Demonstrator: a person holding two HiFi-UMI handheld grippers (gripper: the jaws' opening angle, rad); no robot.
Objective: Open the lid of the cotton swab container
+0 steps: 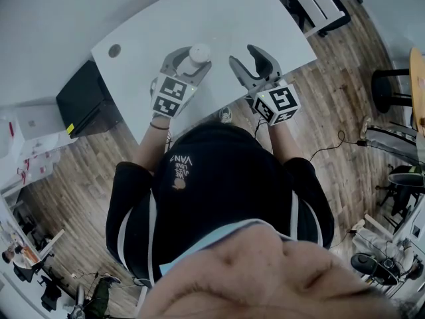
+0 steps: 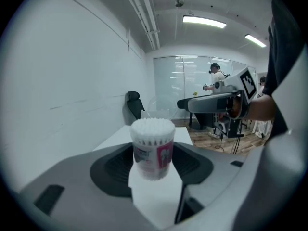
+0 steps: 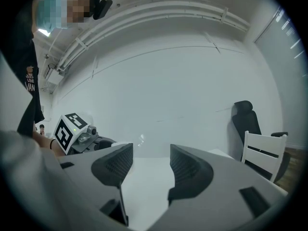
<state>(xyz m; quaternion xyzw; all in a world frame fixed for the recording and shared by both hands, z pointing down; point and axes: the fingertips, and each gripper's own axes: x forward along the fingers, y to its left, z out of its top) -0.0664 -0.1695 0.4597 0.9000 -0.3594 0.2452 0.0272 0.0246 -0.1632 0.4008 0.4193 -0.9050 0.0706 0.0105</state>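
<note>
Fingers (image 2: 113,167) of the left gripper (image 2: 153,154) clamp the cotton swab container (image 2: 153,141); right gripper (image 3: 150,154) fingers (image 3: 190,170) stand apart, holding nothing.

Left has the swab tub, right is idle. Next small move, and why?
Probably bring the right hand-held gripper across to the top of the cotton swab container and straddle it. The left hand-held gripper clamps its body upright on the table, while the right one's jaws stand apart and empty beside it. The lid itself is hard to make out.
</note>
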